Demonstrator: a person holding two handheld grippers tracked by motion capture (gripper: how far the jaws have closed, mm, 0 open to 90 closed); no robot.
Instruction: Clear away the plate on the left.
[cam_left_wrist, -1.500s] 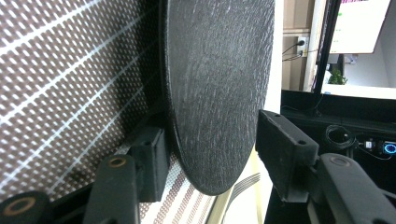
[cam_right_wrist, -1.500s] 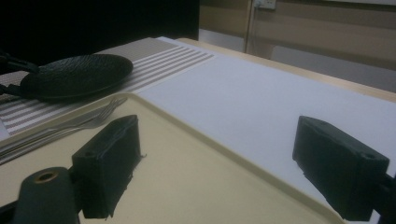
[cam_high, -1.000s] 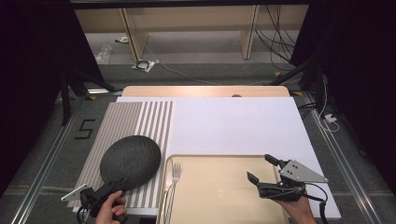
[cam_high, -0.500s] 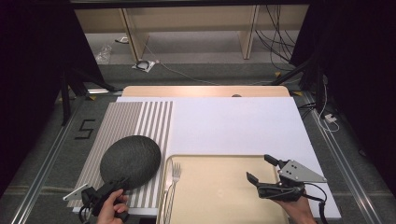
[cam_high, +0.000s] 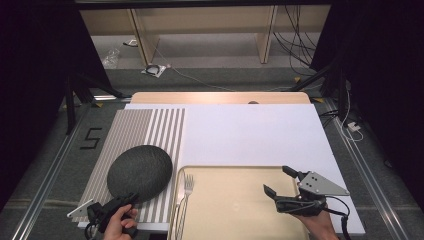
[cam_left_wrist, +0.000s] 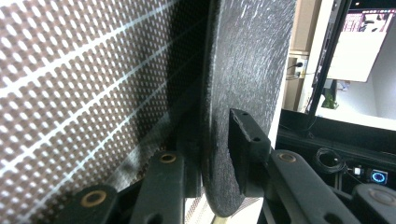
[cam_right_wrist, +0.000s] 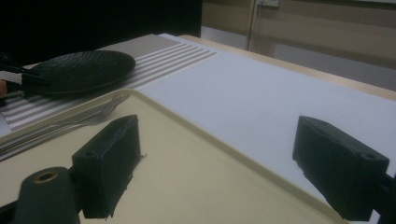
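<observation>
A dark textured plate (cam_high: 140, 172) lies on a striped placemat (cam_high: 145, 125) at the near left. My left gripper (cam_high: 131, 199) grips the plate's near rim. Its jaws have just been closing, and in the left gripper view the plate (cam_left_wrist: 247, 60) runs between them with both pads of the gripper (cam_left_wrist: 217, 135) against the rim. My right gripper (cam_high: 276, 179) hovers open over the right part of a cream tray (cam_high: 235, 205), nothing between its jaws (cam_right_wrist: 224, 154). A fork (cam_high: 187, 187) lies along the tray's left side.
A white mat (cam_high: 250, 135) covers the middle and right of the table. The tray's raised rim (cam_right_wrist: 187, 126) runs between the fork (cam_right_wrist: 93, 116) and the white mat. The plate (cam_right_wrist: 81, 70) sits just left of the tray.
The left gripper's jaws have drawn together onto the plate's near rim. The plate, the fork and the right gripper have stayed where they were.
</observation>
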